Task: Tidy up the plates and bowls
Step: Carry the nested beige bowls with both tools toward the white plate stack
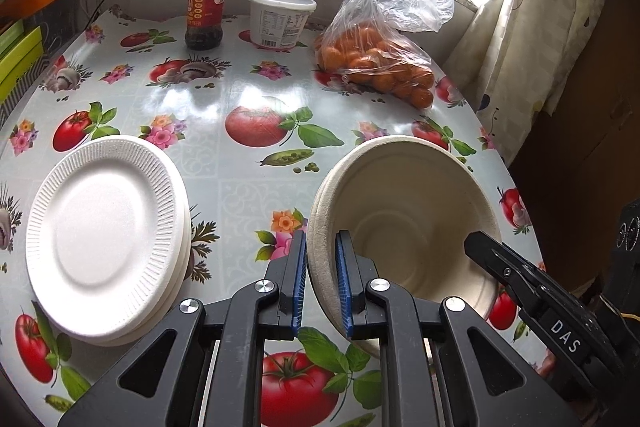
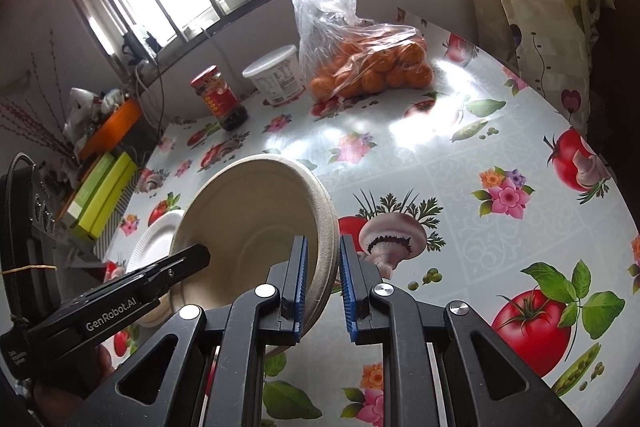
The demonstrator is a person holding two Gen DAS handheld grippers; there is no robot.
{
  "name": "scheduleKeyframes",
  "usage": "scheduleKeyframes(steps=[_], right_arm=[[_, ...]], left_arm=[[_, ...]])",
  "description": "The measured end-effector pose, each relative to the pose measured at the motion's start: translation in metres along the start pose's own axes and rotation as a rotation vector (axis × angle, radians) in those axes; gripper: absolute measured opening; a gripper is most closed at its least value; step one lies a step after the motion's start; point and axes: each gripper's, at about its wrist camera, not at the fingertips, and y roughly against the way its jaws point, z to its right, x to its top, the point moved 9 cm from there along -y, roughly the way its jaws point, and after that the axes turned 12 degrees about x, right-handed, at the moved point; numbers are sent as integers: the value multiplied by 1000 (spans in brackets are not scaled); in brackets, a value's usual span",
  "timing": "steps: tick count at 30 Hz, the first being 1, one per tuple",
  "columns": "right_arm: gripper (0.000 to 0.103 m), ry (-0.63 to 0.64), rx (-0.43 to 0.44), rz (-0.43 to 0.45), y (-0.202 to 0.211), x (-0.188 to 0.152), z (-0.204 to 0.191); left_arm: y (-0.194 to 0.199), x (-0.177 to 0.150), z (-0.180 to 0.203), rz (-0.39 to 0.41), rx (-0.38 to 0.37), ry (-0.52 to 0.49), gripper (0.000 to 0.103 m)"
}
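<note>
My left claw and right claw, both clamped on the tilted bowls' rim at 9 and 3 o'clock, may pull unevenly and split the nested stack.

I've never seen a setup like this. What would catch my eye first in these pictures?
Most striking is the stack of beige bowls tilted above the table, pinched at opposite rims by the left gripper and the right gripper. To its left a stack of white plates lies on the bright tablecloth printed with tomatoes and flowers. At the far edge, under the window, sits a clear bag of oranges.
</note>
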Motion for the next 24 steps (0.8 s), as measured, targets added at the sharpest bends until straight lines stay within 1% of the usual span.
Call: scheduleKeyframes(steps=[11, 24], right_arm=[[16, 40, 37, -18, -11, -2, -33], [16, 84, 84, -56, -35, -4, -71]], left_arm=[[14, -2, -33, 15, 31, 43, 15], [24, 0, -75, 30, 69, 99, 15]])
